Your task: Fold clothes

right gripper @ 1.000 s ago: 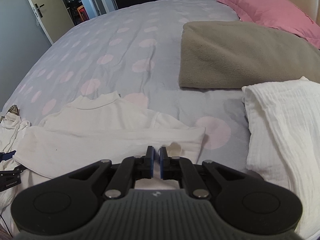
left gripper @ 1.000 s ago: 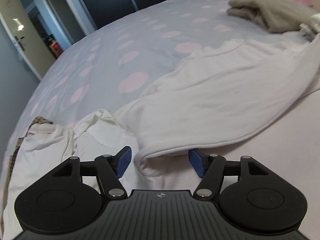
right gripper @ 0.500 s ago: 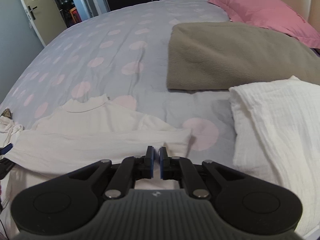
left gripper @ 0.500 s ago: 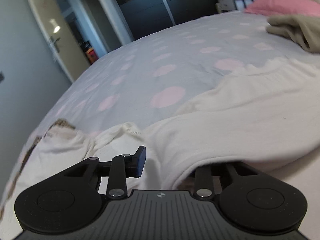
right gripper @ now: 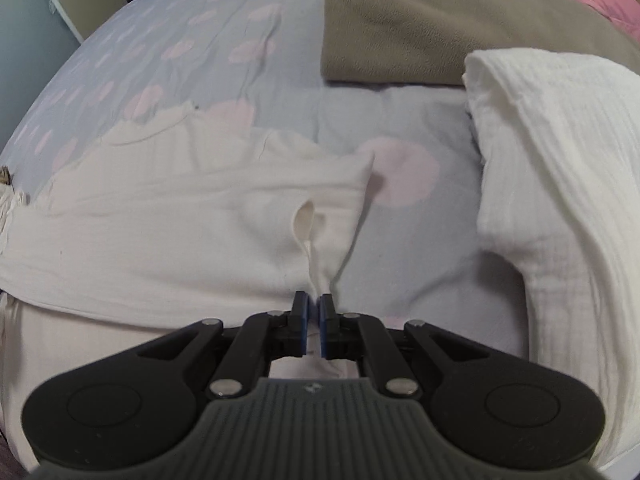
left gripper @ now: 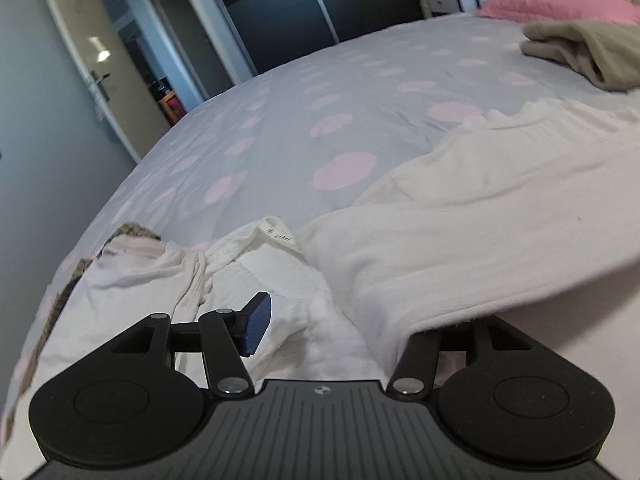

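While the right gripper [right gripper: 314,308] pinches the shirt's [right gripper: 168,224] corner, the left gripper [left gripper: 340,320] is opening; shirt draped over its right finger.

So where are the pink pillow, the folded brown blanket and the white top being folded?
pink pillow [left gripper: 560,0], left wrist view, its top face.
brown blanket [right gripper: 420,24], right wrist view, middle of its top.
white top [right gripper: 180,208], right wrist view, its flat body.

My left gripper [left gripper: 336,326] and right gripper [right gripper: 314,322] look alike: matte black linkage arms pinned with silver screws [right gripper: 228,387], round black discs either side of a ribbed grey body bearing a small emblem, and blue pads [left gripper: 256,328] on the fingers.
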The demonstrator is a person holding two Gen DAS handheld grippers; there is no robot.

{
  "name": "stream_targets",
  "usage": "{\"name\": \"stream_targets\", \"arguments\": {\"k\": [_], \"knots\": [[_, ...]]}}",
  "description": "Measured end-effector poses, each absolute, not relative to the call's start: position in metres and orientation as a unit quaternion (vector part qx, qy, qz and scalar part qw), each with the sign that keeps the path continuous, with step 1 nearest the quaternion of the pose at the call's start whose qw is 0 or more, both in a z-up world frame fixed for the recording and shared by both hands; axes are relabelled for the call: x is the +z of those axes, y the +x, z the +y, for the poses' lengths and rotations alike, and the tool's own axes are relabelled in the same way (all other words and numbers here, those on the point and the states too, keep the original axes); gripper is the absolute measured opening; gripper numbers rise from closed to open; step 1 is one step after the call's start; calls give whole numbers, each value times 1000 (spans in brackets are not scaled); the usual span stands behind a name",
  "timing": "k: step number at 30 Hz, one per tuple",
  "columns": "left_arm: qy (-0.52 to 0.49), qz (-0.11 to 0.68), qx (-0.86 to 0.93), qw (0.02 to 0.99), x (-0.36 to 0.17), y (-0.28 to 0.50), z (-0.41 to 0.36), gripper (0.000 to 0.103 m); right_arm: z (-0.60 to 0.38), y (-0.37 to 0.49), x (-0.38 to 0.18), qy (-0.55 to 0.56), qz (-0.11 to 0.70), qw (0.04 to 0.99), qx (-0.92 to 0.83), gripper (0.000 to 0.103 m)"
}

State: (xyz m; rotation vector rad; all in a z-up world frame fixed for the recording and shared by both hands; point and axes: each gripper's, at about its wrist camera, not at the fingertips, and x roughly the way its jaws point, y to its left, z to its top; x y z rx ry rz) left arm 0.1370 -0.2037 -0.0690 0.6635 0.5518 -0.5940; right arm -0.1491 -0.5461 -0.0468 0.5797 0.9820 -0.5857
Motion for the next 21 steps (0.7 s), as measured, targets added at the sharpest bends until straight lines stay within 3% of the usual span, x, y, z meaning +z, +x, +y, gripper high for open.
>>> {"name": "stream_targets", "arguments": {"k": [2, 5, 10, 16, 21], "knots": [[334, 265, -289, 857, -66, 132, -206, 53, -545, -151, -44, 265, 456, 805, -274, 10], [345, 287, -305, 840, -60, 129, -204, 55, -548, -158, -35, 273, 447, 803, -284, 33], [331, 328, -340, 817, -35, 128, -198, 63, -554, -160, -16, 287, 407, 819, -284, 33], [328, 359, -383, 785, -16, 139, -196, 64, -559, -147, -18, 288, 406, 819, -285, 34], [304, 338, -376, 808, -9, 143, -196, 64, -562, -139, -20, 284, 412, 818, -284, 34]]}}
